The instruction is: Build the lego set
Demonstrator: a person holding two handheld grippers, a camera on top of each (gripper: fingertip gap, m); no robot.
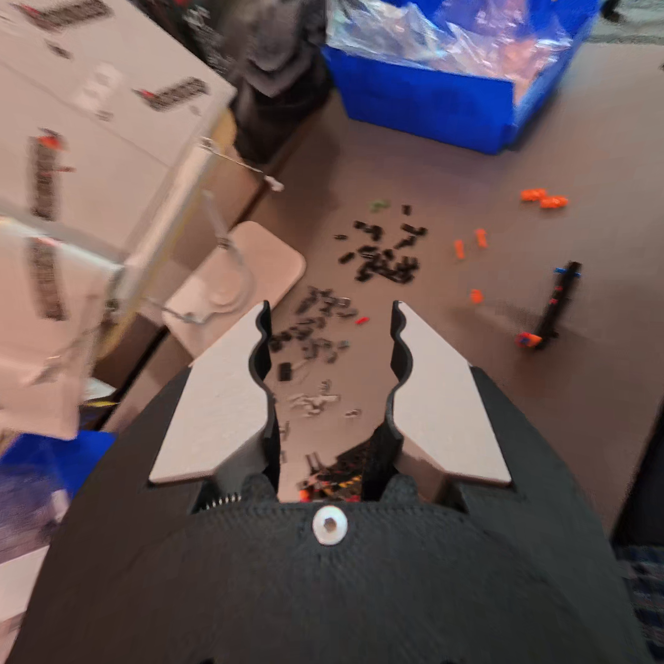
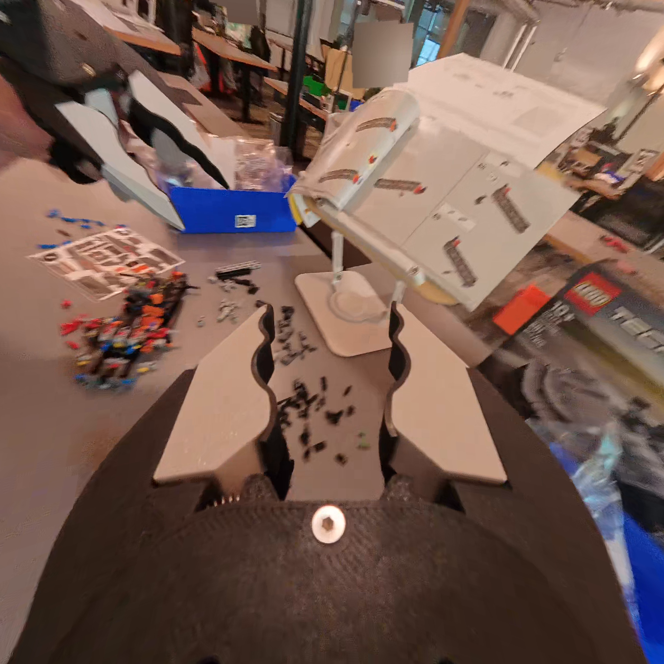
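One short black beam assembly (image 1: pixel 555 305) is built; most black pieces (image 2: pixel 309 406) remain loose. Left gripper (image 1: pixel 330 316) and right gripper (image 2: pixel 330 316) are spread apart, empty.

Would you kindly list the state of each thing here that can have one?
Left tongs: open, empty, above the table.
Right tongs: open, empty.
Manual: open on its stand, pages curled over.
Blue bin: open-topped, holding plastic bags.
Black pieces: loose, scattered.
Black beam: partly built, lying on the table.
Sticker sheet: flat on the table.
Set box: lying flat.
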